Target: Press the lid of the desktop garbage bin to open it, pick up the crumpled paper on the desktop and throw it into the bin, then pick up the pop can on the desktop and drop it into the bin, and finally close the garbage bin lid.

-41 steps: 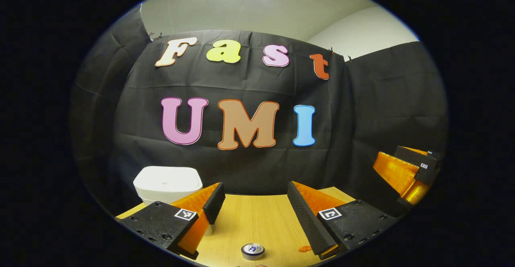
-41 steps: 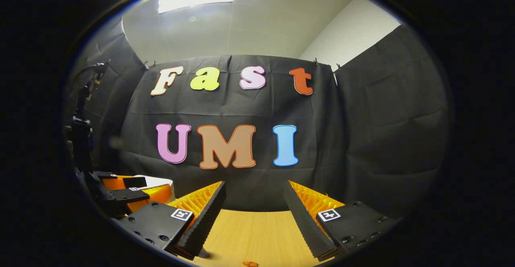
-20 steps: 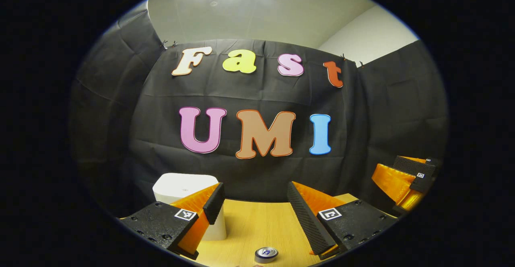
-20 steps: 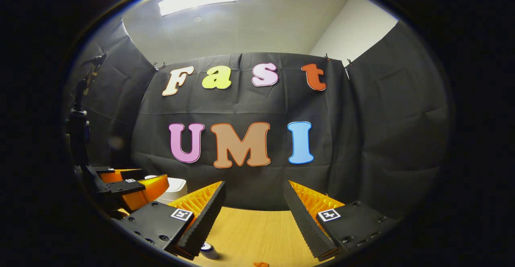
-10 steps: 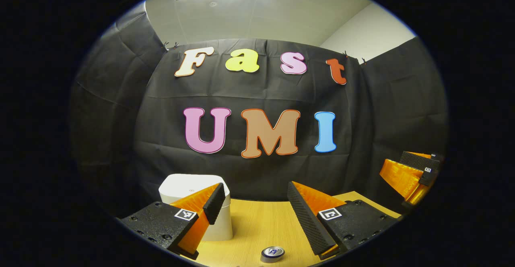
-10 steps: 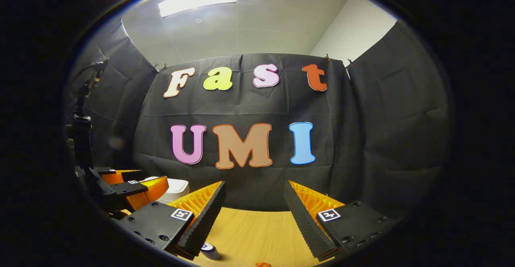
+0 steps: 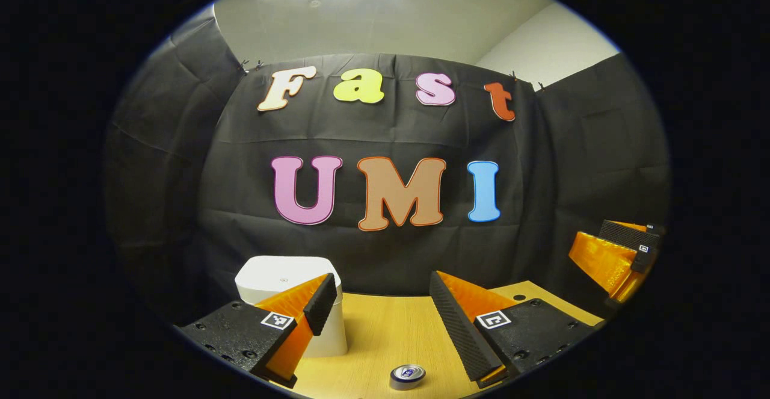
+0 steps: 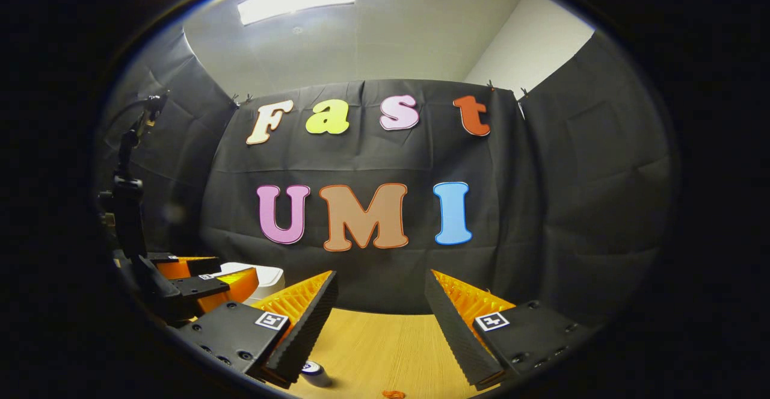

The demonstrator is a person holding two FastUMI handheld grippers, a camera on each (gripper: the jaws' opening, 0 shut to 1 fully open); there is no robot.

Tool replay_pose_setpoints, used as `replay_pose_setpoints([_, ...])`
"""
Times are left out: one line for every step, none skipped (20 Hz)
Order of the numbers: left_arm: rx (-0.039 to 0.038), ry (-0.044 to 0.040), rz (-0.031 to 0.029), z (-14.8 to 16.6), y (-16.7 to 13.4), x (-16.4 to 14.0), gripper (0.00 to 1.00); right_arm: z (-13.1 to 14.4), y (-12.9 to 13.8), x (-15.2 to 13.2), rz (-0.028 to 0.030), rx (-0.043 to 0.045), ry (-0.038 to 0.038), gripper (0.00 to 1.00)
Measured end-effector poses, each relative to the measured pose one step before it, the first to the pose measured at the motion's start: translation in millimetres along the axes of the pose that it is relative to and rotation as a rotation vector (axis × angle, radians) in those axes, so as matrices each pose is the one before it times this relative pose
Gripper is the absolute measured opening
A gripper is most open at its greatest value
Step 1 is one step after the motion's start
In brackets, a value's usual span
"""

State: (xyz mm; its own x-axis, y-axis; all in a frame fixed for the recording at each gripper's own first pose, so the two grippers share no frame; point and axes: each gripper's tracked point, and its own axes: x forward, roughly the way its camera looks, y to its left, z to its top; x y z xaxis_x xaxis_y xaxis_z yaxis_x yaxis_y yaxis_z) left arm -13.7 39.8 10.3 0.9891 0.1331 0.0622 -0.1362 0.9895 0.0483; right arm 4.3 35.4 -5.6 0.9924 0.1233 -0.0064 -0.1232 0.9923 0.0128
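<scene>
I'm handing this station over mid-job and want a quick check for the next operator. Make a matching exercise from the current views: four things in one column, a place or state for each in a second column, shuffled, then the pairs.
Things:
1. garbage bin
2. pop can
3. left gripper
4. right gripper

States or places:
A. open and empty, pop can low by its left finger
B. white, lid down
C. upright on the desktop, silver top showing
D. open, bin behind its left finger

Pairs: 1-B, 2-C, 3-D, 4-A
</scene>
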Motion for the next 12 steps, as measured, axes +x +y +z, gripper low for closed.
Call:
replay_pose_setpoints([0.00238, -0.00054, -0.00052, -0.36, 0.49, 0.28, 0.94, -0.31, 0.59, 0.04, -0.00016, 0.00019, 0.00117, 0.96])
replay_pose_setpoints([0.00172, -0.00113, -0.00277, 1.28, 0.00, 0.54, 0.93, -1.47, 0.58, -0.20, 0.00079, 0.00127, 0.00221, 0.96])
replay_pose_setpoints([0.00120, 0.00104, -0.00288, -1.04, -1.71, -0.60, 0.93, -0.17, 0.81, -0.24, 0.00111, 0.00098, 0.00184, 0.96])
replay_pose_setpoints([0.00229, -0.00065, -0.00262, 0.27, -0.55, -0.63, 0.89, -0.09, 0.00, -0.14, 0.00163, 0.00046, 0.00076, 0.96])
replay_pose_setpoints([0.00183, -0.00138, 0.00096, 1.58, 1.49, 0.60, 0.85, 0.99, 0.41, 0.50, -0.00005, -0.00090, -0.00111, 0.96])
replay_pose_setpoints([0.00146, 0.00045, -0.00149, 0.42, -0.13, -0.40, 0.79, -0.86, -0.17, -0.77, 0.00033, -0.00080, 0.00036, 0.96])
replay_pose_setpoints([0.00180, -0.00046, 0.00299, -0.82, 0.90, -0.44, 0.76, -0.23, 0.23, 0.12, 0.00134, 0.00011, 0.00017, 0.96])
replay_pose_setpoints([0.00074, 0.00014, 0.00266, 0.22, 1.17, 0.28, 0.68, 0.11, 0.61, -0.29, 0.00077, -0.00076, 0.00087, 0.96])
replay_pose_setpoints([-0.00030, 0.00084, 0.00077, -0.44, 0.70, -0.66, 0.63, 0.19, 0.70, -0.30, 0.00046, -0.00080, -0.00027, 0.96])
replay_pose_setpoints([-0.00118, 0.00244, 0.00045, -0.44, 0.44, -0.53, 0.55, -0.35, 0.03, -0.66, 0.00128, -0.00077, -0.00004, 0.96])
replay_pose_setpoints([-0.00078, 0.00365, -0.00109, -0.82, -0.19, -0.66, 0.48, 0.12, 0.07, 0.59, 0.00076, -0.00095, -0.00048, 0.96])
replay_pose_setpoints([-0.00450, 0.00200, -0.00528, -0.85, 0.02, 0.55, 0.39, 0.78, -0.96, -0.26, -0.00045, -0.00116, -0.00092, 0.96])
